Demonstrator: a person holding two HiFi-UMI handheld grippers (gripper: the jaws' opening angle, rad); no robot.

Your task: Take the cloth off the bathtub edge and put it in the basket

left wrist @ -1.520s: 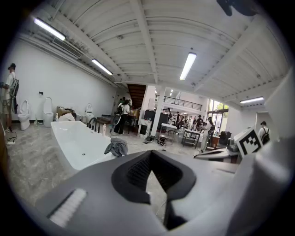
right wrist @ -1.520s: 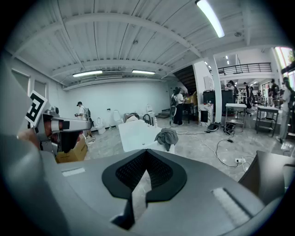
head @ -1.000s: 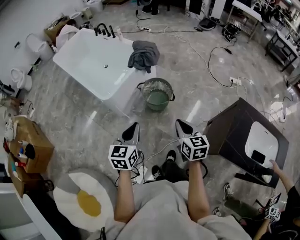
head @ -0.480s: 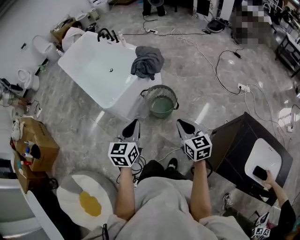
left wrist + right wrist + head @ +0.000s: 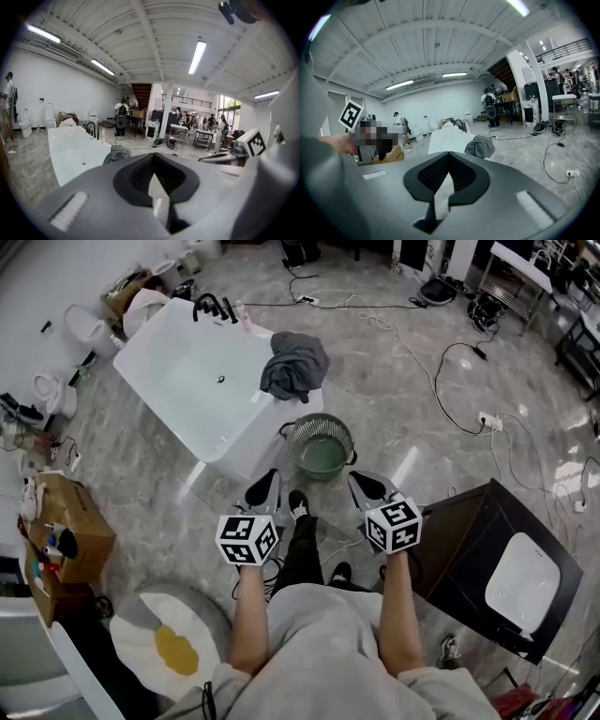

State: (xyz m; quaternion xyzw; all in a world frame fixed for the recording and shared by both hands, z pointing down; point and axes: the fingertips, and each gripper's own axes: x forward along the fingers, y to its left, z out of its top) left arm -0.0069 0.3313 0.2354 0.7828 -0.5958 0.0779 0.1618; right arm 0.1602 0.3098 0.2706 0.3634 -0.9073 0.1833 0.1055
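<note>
Head view, nearest first: the left gripper point(image 5: 264, 495) and right gripper point(image 5: 367, 491) are held side by side in front of the person. Each has its jaws pressed together with nothing between them. Just beyond them the basket point(image 5: 298, 425) stands on the floor against the bathtub point(image 5: 187, 371), apparently with no cloth in it. Farther on, the grey cloth point(image 5: 295, 365) lies bunched over the tub's edge, just behind the basket and well apart from both grippers. No step of the task looks done: reaching, grasping, lifting and dropping all remain.
</note>
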